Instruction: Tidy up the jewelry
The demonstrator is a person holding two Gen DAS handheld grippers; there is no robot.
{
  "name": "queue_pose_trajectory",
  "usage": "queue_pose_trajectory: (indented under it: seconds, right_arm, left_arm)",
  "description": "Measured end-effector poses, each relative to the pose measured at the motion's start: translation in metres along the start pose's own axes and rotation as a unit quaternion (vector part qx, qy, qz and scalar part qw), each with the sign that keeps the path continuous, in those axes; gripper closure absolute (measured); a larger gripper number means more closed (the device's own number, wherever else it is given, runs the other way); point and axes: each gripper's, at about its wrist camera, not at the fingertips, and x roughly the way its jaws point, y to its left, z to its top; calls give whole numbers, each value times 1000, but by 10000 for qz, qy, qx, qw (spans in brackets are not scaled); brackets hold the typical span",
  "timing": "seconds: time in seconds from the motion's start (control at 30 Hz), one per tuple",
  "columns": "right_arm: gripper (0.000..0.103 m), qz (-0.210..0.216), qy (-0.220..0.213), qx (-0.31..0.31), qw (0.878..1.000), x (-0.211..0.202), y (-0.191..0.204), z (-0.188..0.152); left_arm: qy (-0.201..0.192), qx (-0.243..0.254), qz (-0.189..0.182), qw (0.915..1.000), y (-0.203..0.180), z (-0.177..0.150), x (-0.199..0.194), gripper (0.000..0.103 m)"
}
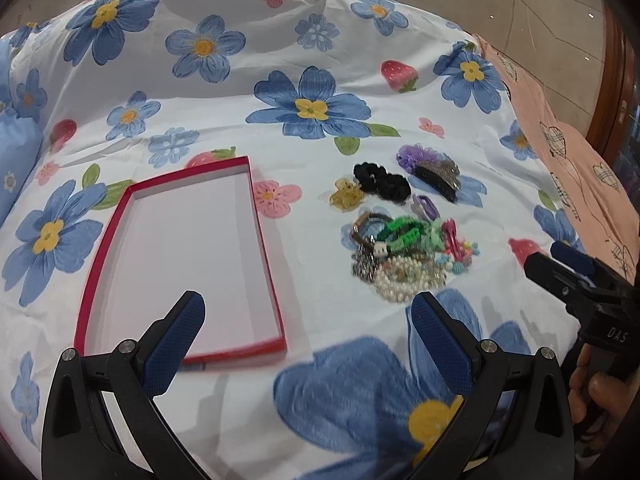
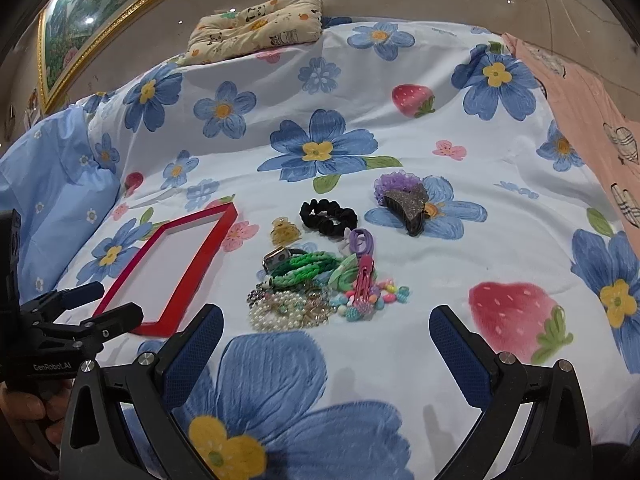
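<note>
A shallow red box point(image 1: 256, 346) with a white inside lies empty on the floral bedsheet, also in the right wrist view point(image 2: 188, 276). Right of it is a pile of jewelry point(image 1: 404, 252) point(image 2: 316, 288): pearl beads point(image 1: 404, 284), green braided bands point(image 2: 308, 266), a pink clip point(image 2: 365, 280), coloured beads. Behind lie a black scrunchie point(image 1: 380, 180) point(image 2: 328, 216), an amber claw clip point(image 1: 345, 196) point(image 2: 284, 232), a purple scrunchie with a dark claw clip point(image 1: 436, 172) point(image 2: 408, 200). My left gripper point(image 1: 308, 336) is open above the box's near right corner. My right gripper point(image 2: 326, 350) is open, just in front of the pile.
A blue pillow point(image 2: 52, 184) lies at the left, a panda-print cushion point(image 2: 260, 24) at the far edge, a pink cloth point(image 1: 560, 152) along the right side. The right gripper shows at the left view's right edge point(image 1: 568, 272); the left gripper shows at the right view's left edge point(image 2: 92, 308).
</note>
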Motion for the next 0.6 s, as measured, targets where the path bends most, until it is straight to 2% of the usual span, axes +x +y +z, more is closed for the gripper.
queue_pose_trajectory:
  seconds: [0.3, 0.43, 0.6]
  right_arm:
    - [3, 353, 304, 141, 9988, 48, -20, 34]
    - [18, 586, 585, 118, 9965, 81, -25, 54]
    - [29, 707, 885, -7, 9936, 120, -29, 76]
  left_arm:
    - [254, 227, -136, 9993, 1, 49, 47, 3]
    - [467, 374, -356, 9976, -1, 67, 71, 6]
    - [697, 429, -585, 9949, -3, 84, 104, 6]
